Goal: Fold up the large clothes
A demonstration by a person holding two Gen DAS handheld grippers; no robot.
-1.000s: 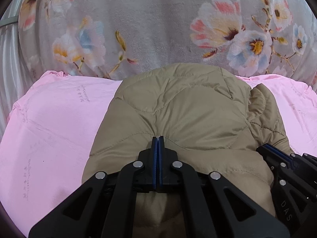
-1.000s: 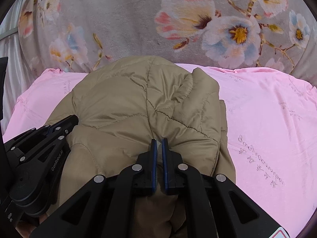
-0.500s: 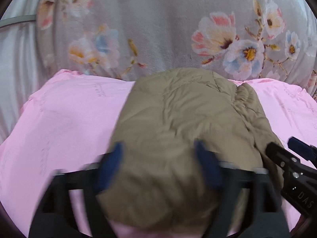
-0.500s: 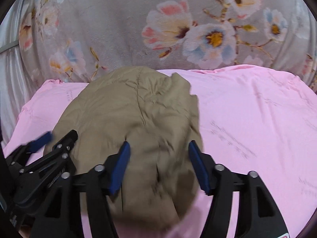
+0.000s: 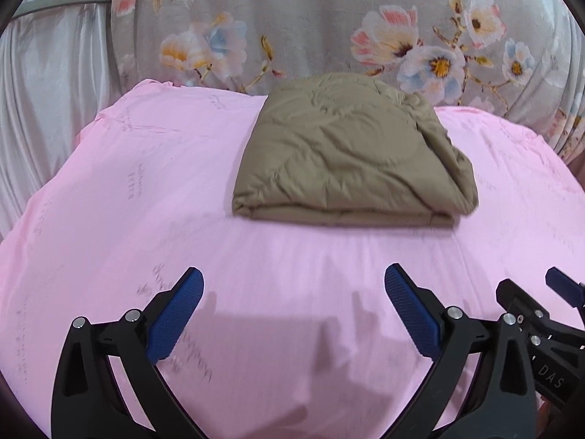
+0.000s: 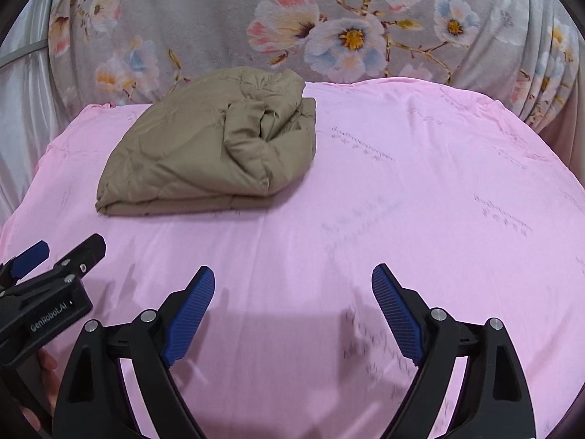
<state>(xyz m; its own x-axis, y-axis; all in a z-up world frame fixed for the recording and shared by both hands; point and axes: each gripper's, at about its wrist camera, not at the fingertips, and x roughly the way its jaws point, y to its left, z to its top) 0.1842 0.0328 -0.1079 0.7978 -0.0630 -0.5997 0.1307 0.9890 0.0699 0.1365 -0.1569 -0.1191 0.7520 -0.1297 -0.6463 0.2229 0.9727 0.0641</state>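
Covering the bed, the pink sheet [image 5: 109, 201] is filling most of both views, with a grey floral blanket [image 5: 310, 18] hanging behind it. Your folded tan quilted jacket [image 5: 351, 153] is lying flat on the far part of the sheet, close to the blanket, with its bunched edge toward your right side [image 6: 215, 150]. You are holding both grippers well back from it, over bare sheet. Your left gripper [image 5: 292, 285] is standing with its blue fingers [image 5: 175, 314] spread wide and nothing between them. Your right gripper [image 6: 292, 285] has just been opening; its fingers [image 6: 398, 314] are gaping too, gripping nothing. The jacket is sitting beyond both pairs of fingertips, touching neither.
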